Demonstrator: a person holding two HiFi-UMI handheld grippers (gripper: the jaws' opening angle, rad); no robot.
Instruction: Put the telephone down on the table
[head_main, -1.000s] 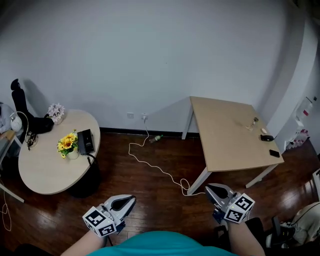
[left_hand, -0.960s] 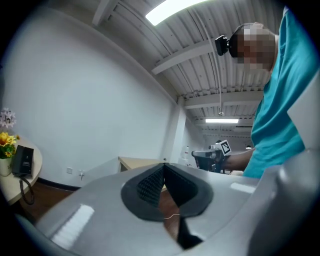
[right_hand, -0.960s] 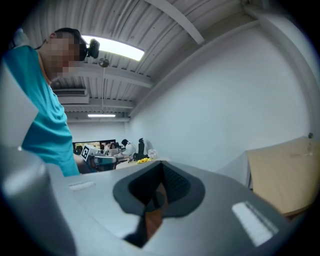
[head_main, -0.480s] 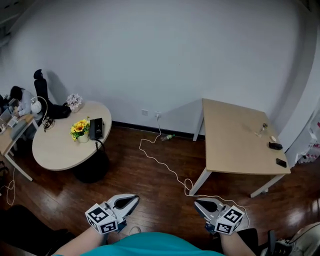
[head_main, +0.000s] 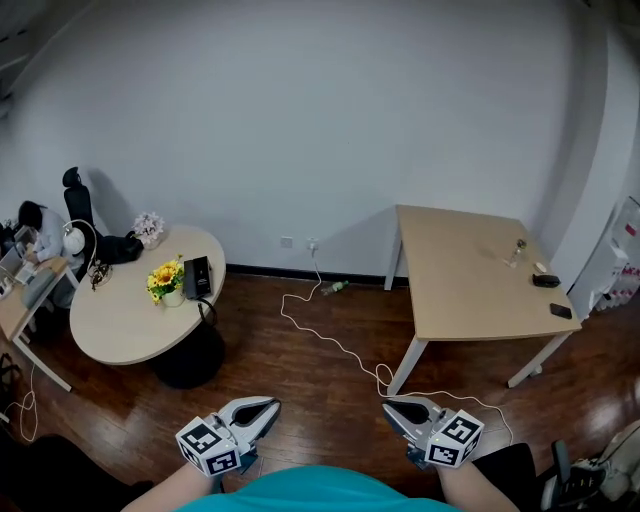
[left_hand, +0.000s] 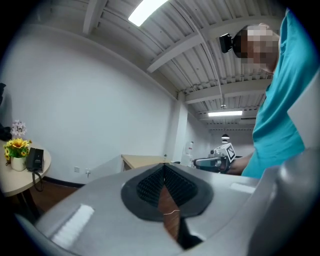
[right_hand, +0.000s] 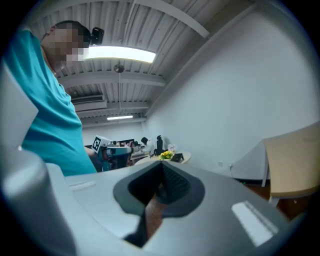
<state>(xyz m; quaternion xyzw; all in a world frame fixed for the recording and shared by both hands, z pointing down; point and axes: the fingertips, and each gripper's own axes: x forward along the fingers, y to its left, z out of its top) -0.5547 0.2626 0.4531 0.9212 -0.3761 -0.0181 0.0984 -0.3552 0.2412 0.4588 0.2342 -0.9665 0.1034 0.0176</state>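
left claw (head_main: 270, 408) and right claw (head_main: 392, 408), both clenched empty, had sunk lower and drawn together; the telephone (head_main: 197, 277) sat well away on the round table (head_main: 120, 335) beside yellow flowers (head_main: 164, 281), likely light, rigid, slick plastic, best gripped across its narrow sides.

Operator garment: teal shirt (head_main: 320, 492). On either side of the shirt, left gripper (head_main: 272, 406) and right gripper (head_main: 389, 407): silver-grey tapered shells, black ribbed pads (left_hand: 148, 184), each with a white marker cube (head_main: 210, 447) printed with black squares.
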